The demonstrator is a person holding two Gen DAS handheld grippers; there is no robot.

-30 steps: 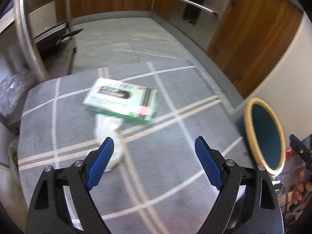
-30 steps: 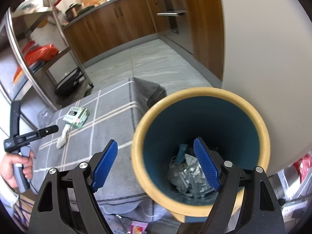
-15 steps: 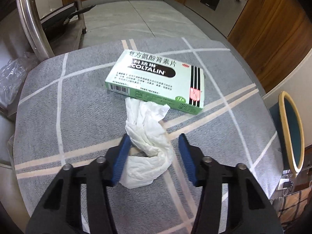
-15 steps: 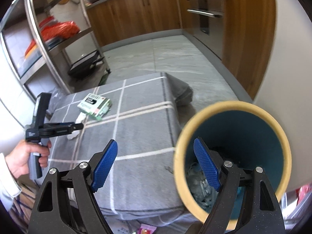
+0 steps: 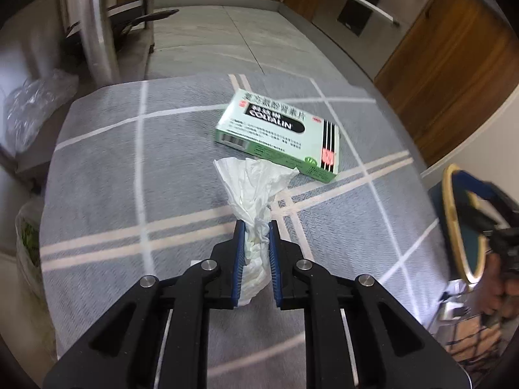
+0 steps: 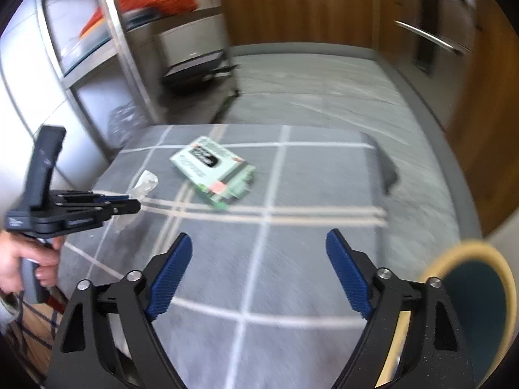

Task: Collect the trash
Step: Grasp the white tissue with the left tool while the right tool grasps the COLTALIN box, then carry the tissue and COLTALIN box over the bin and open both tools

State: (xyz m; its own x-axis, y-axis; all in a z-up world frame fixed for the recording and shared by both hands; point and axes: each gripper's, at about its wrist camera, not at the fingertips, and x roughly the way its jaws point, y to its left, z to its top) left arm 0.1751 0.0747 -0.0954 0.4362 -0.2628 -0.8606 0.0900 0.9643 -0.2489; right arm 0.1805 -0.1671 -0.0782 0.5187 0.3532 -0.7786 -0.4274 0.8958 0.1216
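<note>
A crumpled white tissue [image 5: 254,191] lies on the grey checked tablecloth [image 5: 129,168]; its near end is pinched between the blue pads of my left gripper [image 5: 254,230], which is shut on it. A green medicine box [image 5: 279,133] lies just beyond the tissue. In the right wrist view the box [image 6: 214,170] and the tissue [image 6: 146,183] lie at the far left of the cloth, with my left gripper [image 6: 129,202] on the tissue. My right gripper [image 6: 258,253] is open and empty above the near cloth. A yellow-rimmed teal bin [image 6: 476,295] stands at the table's right side.
The bin also shows at the right edge of the left wrist view [image 5: 460,223]. A metal shelf post [image 5: 97,26] and a plastic bag [image 5: 32,107] stand left of the table. Wooden cabinets [image 6: 308,3] line the far wall beyond a grey floor.
My left gripper has closed on the tissue's near end. My right gripper has swung left, away from the bin and over the table.
</note>
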